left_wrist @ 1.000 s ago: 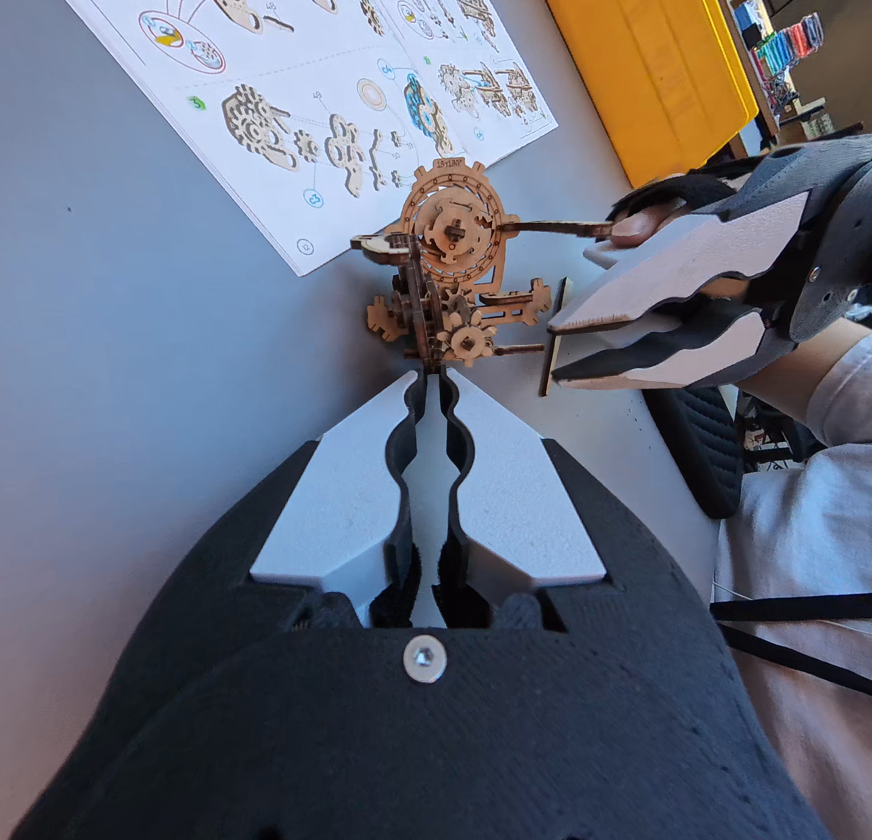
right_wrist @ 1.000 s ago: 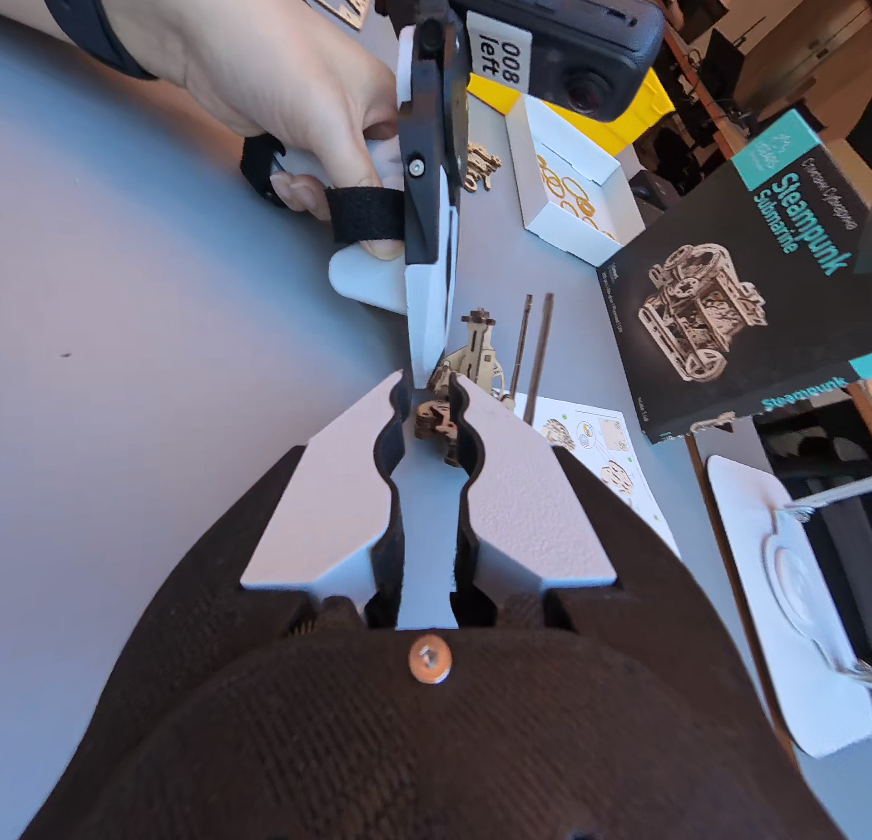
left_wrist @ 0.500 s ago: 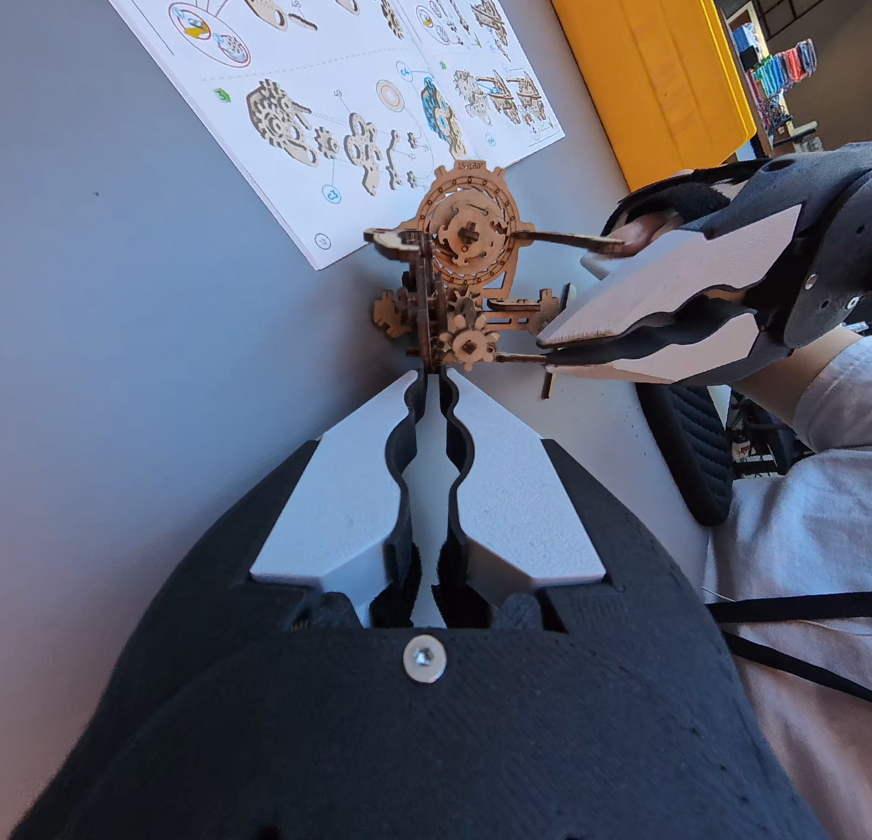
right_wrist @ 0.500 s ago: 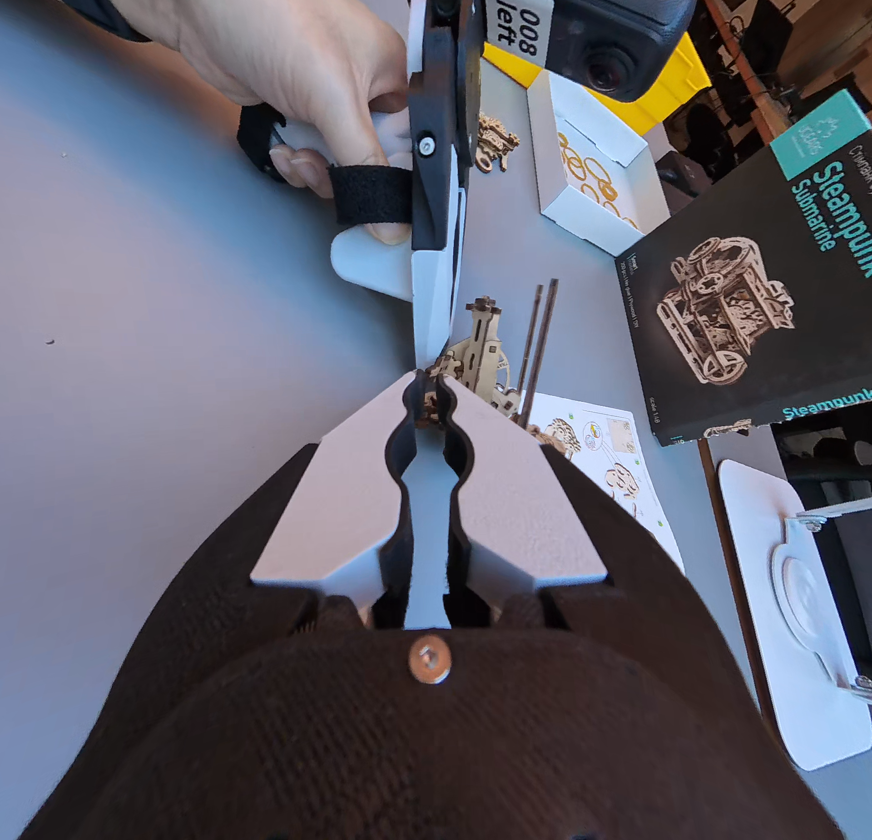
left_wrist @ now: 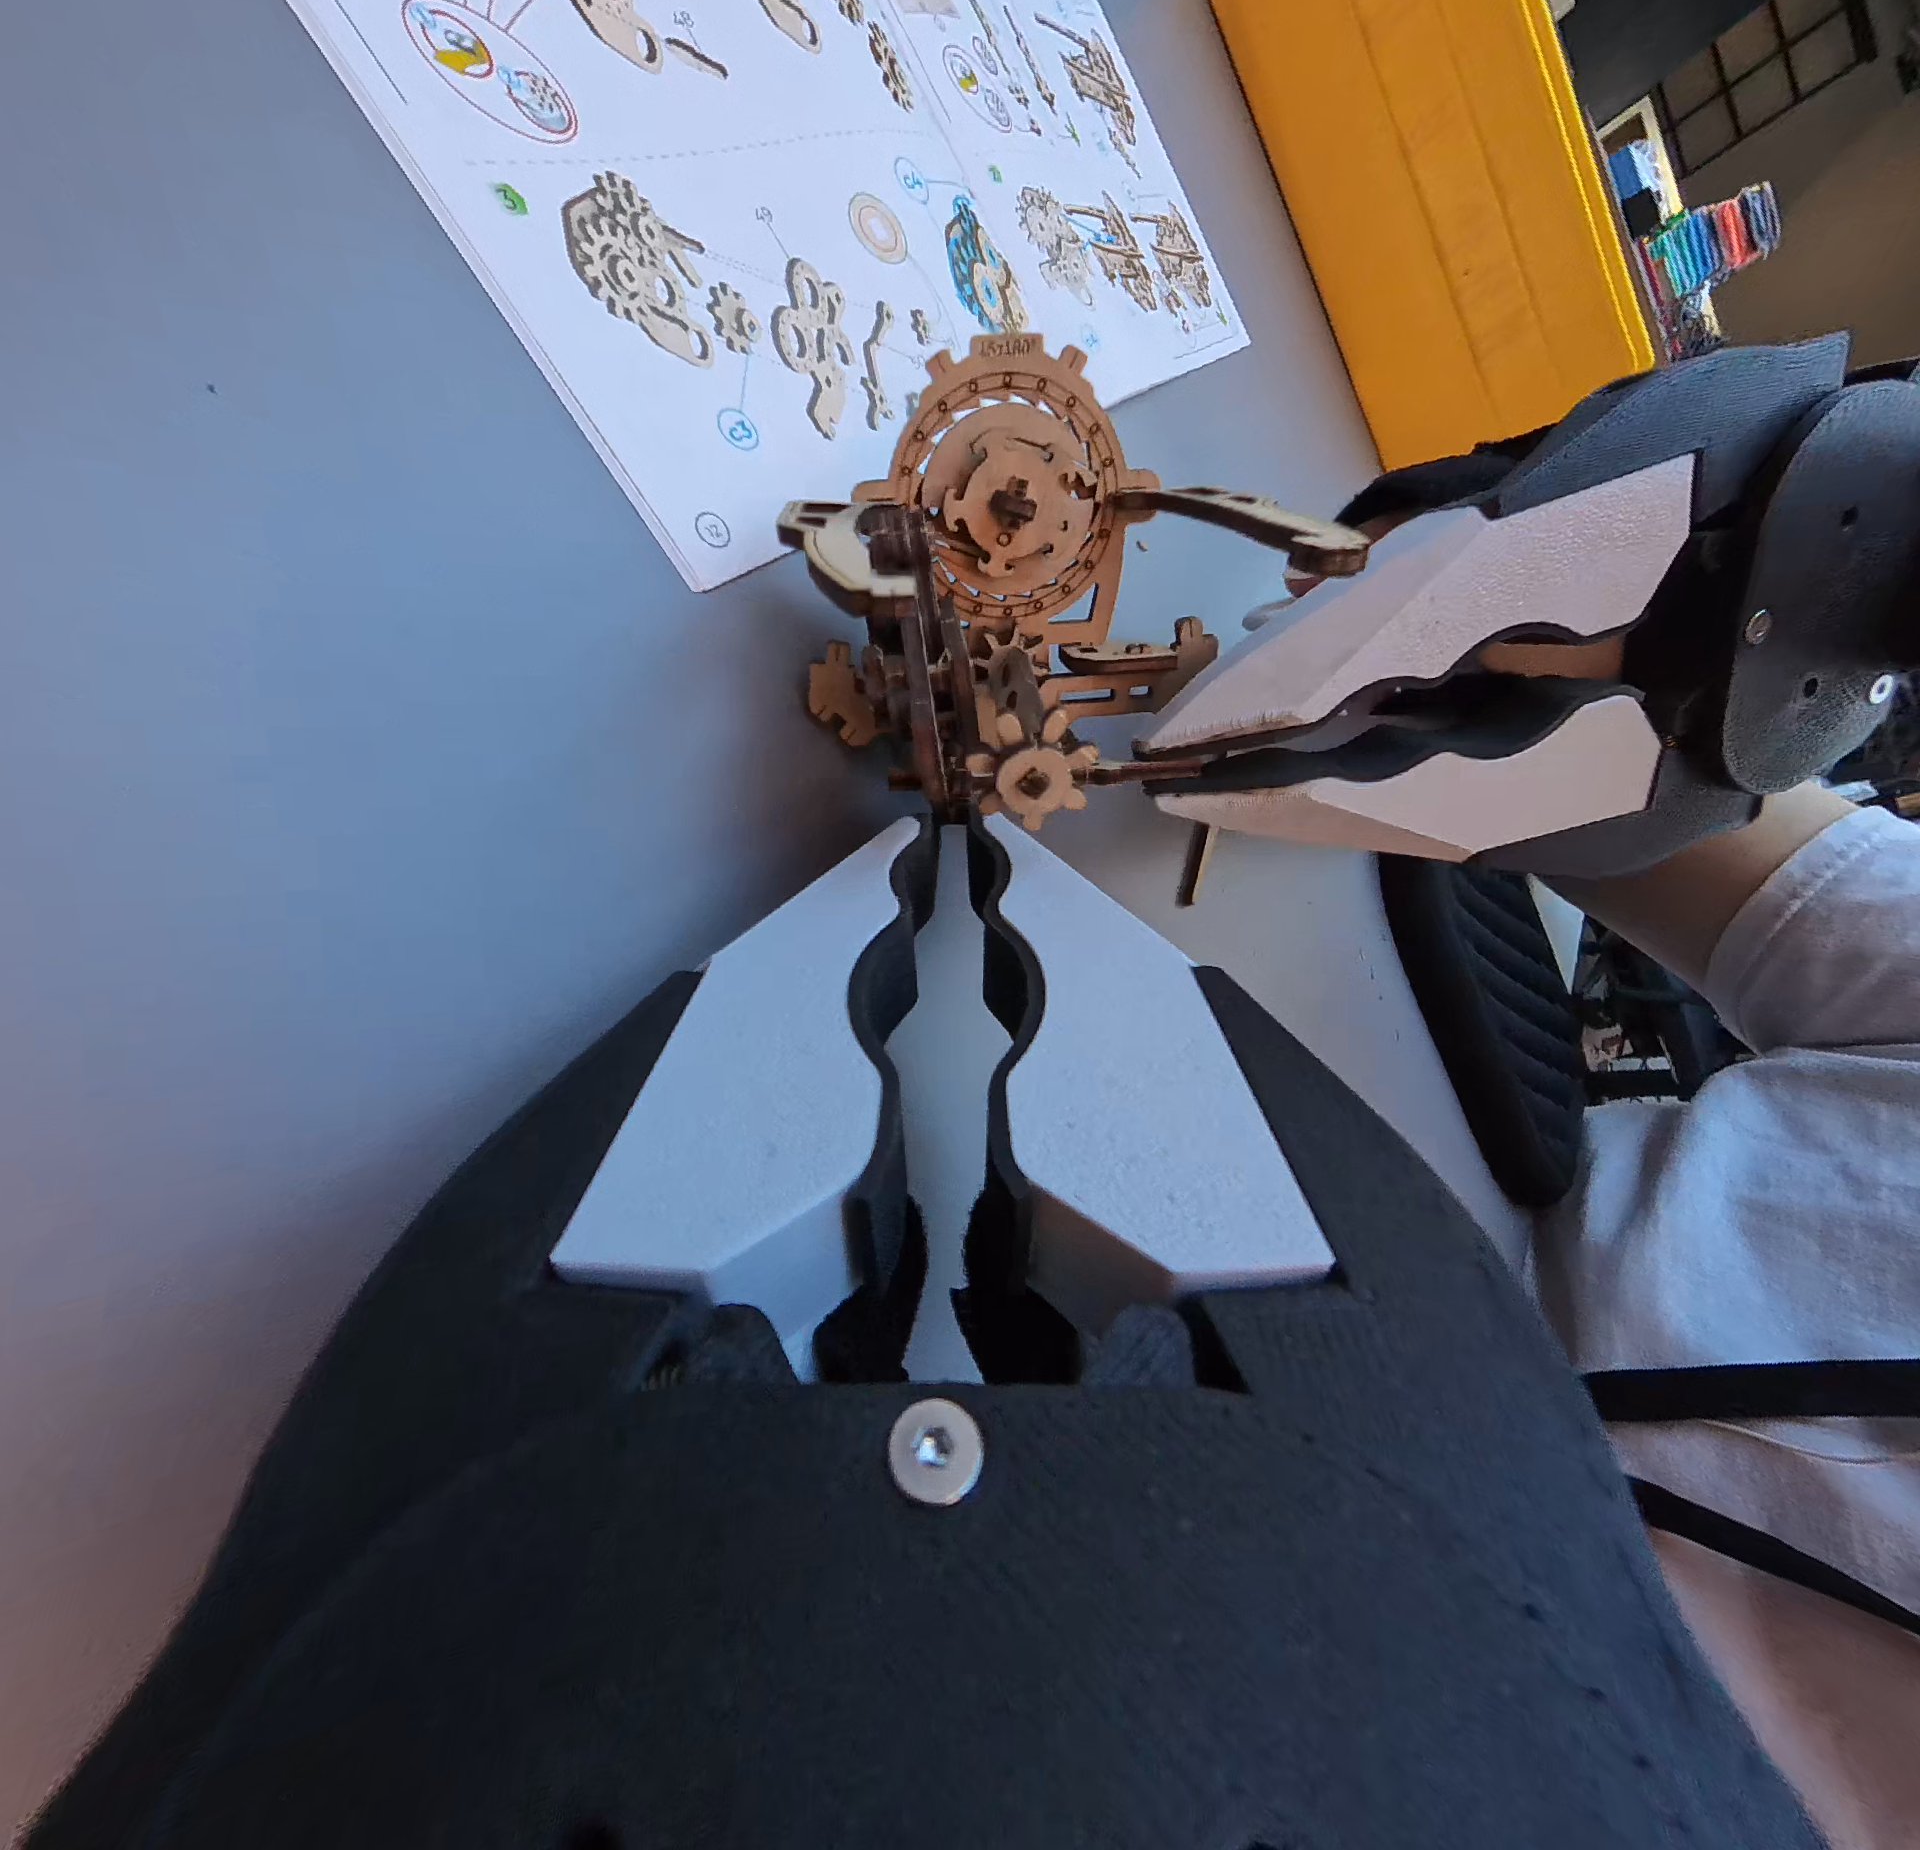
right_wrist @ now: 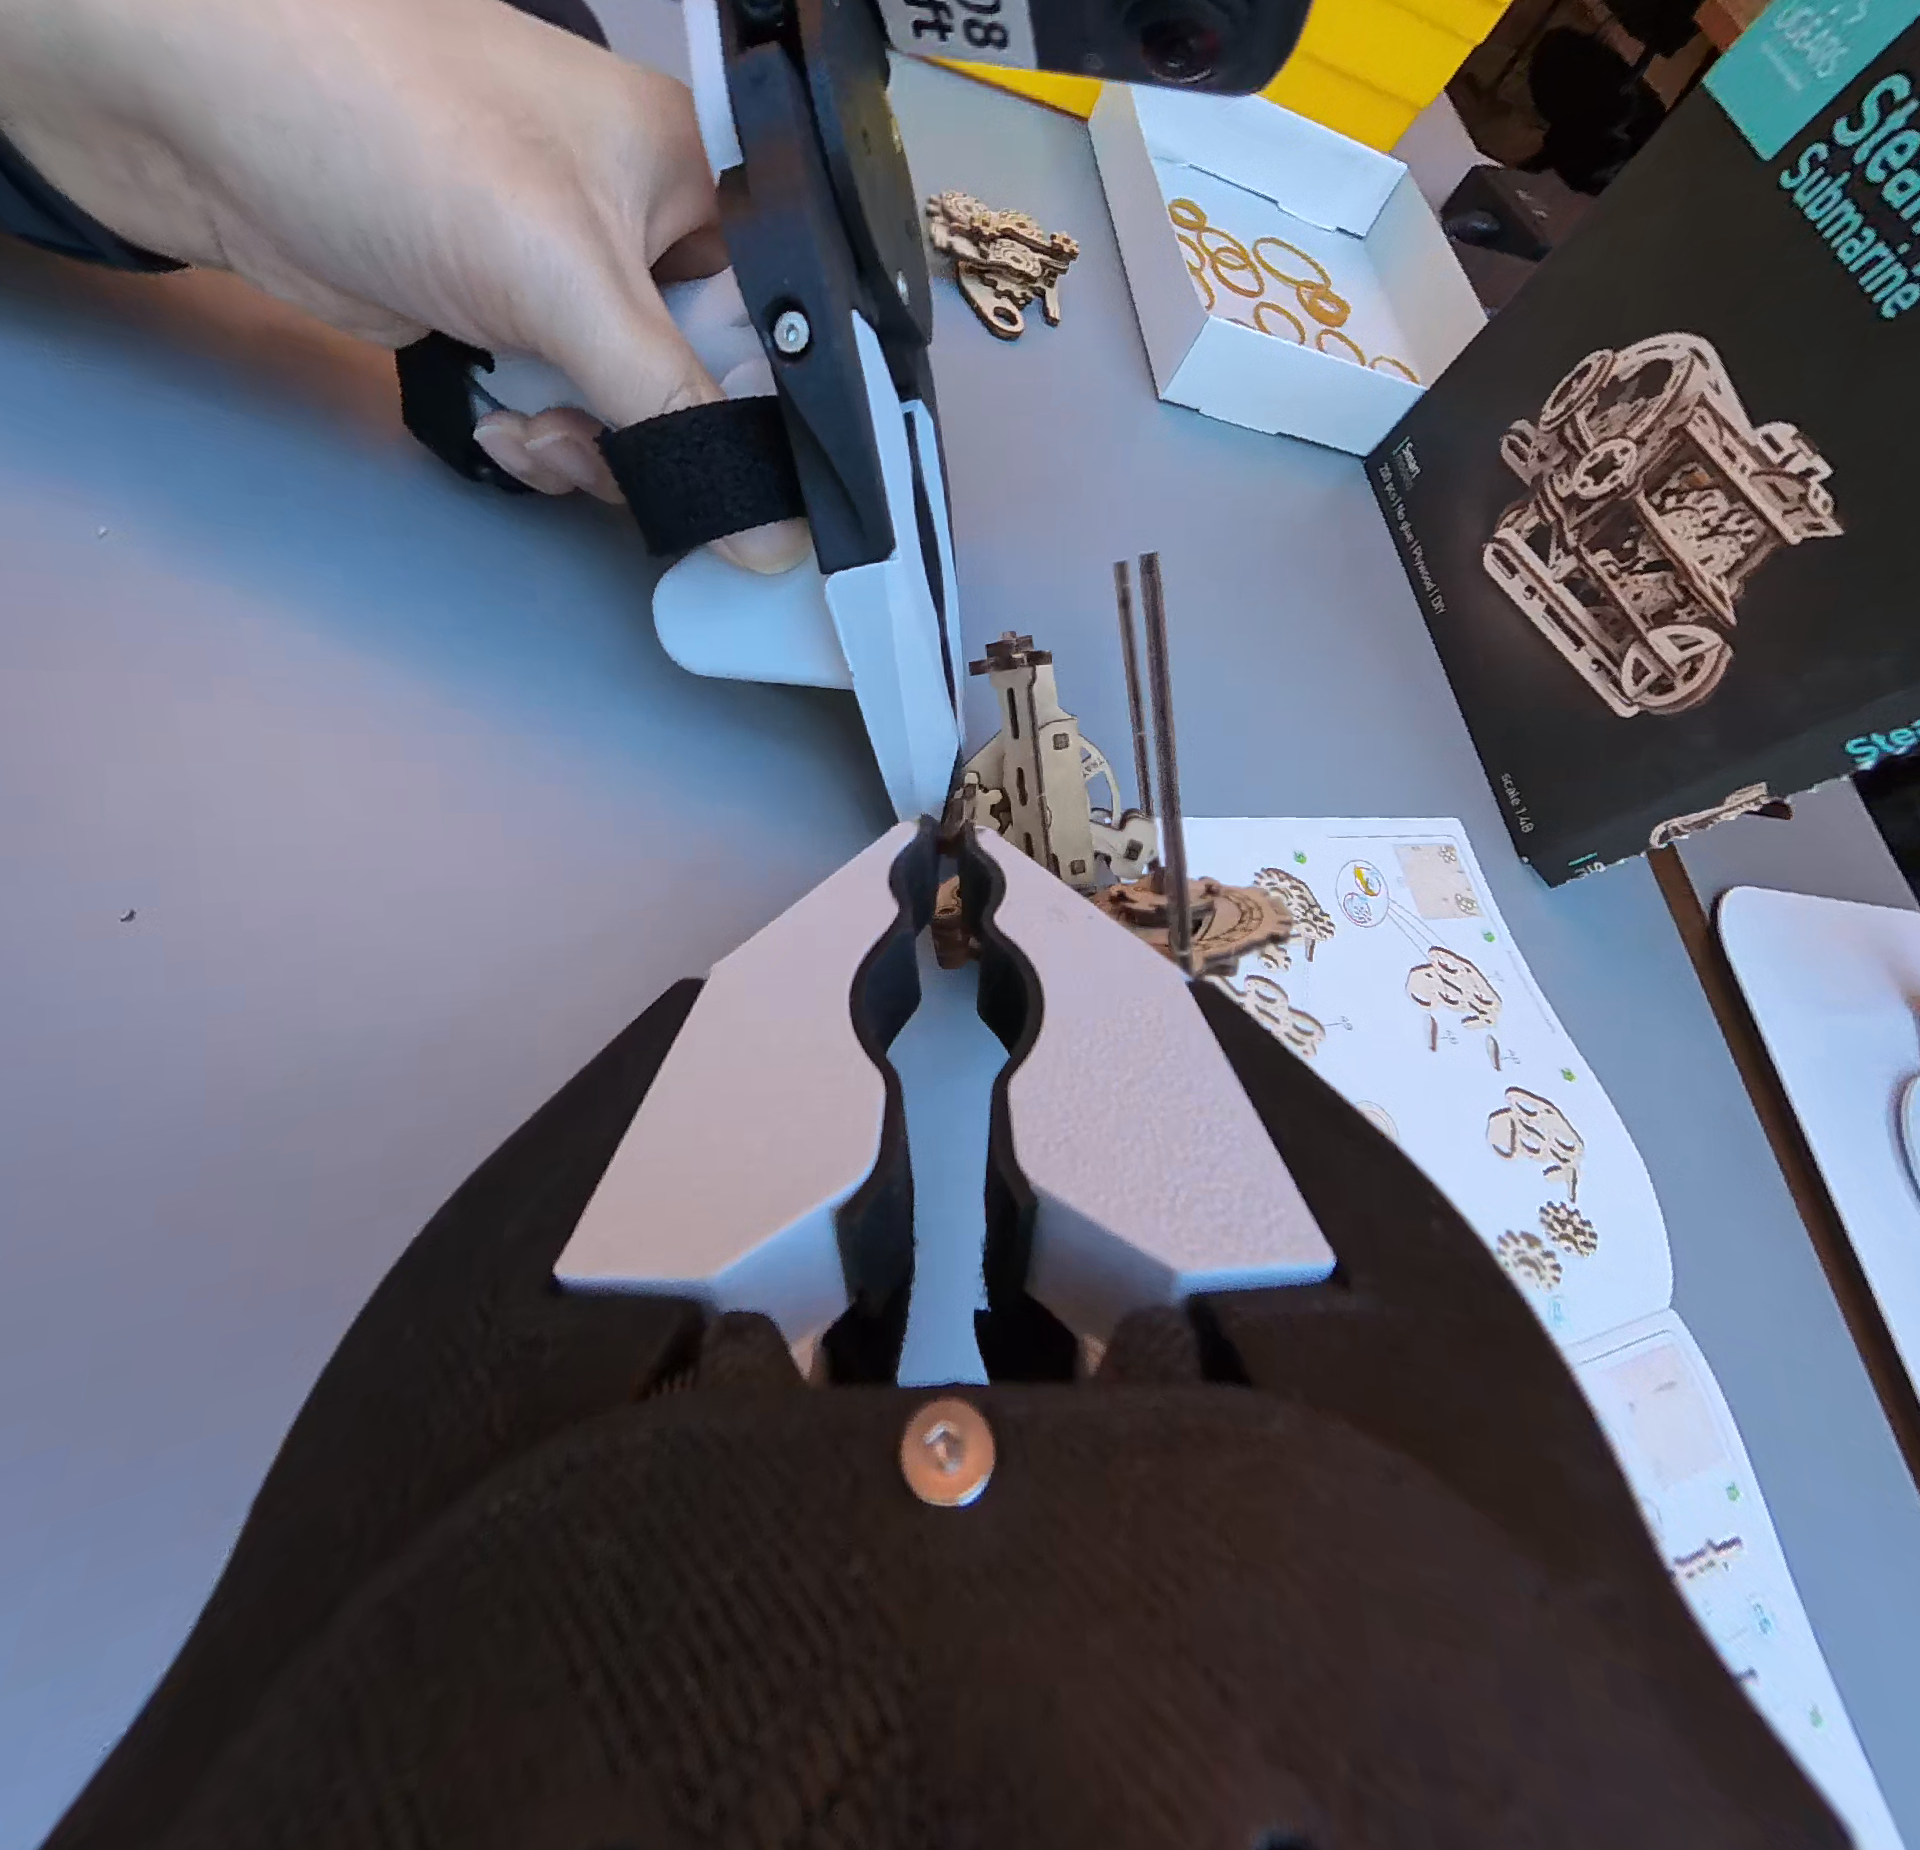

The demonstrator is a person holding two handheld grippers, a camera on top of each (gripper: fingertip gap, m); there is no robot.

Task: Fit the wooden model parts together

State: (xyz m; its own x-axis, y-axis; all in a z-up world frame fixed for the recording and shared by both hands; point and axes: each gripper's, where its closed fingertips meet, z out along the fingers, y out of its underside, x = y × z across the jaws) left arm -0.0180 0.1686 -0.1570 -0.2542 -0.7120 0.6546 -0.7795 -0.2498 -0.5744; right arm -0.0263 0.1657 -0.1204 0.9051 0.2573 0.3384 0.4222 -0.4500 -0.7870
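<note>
My left gripper is shut on the bottom edge of the wooden gear model and holds it upright over the grey table. My right gripper comes in from the right. It is shut on a thin wooden axle that sticks out of a small gear low on the model. In the right wrist view, my right gripper meets the left gripper at the model. A small wooden piece shows under the right gripper's lower finger.
An instruction sheet lies behind the model. It also shows in the right wrist view. A yellow bin stands at the back. A white box of rings, a loose wooden sub-assembly and a black kit box are nearby. Only a small space, under 4 cm, lies between the two pairs of fingers.
My right gripper has moved in to the model and closed its jaws on the axle at the small gear. My left gripper has kept its hold on the model.
</note>
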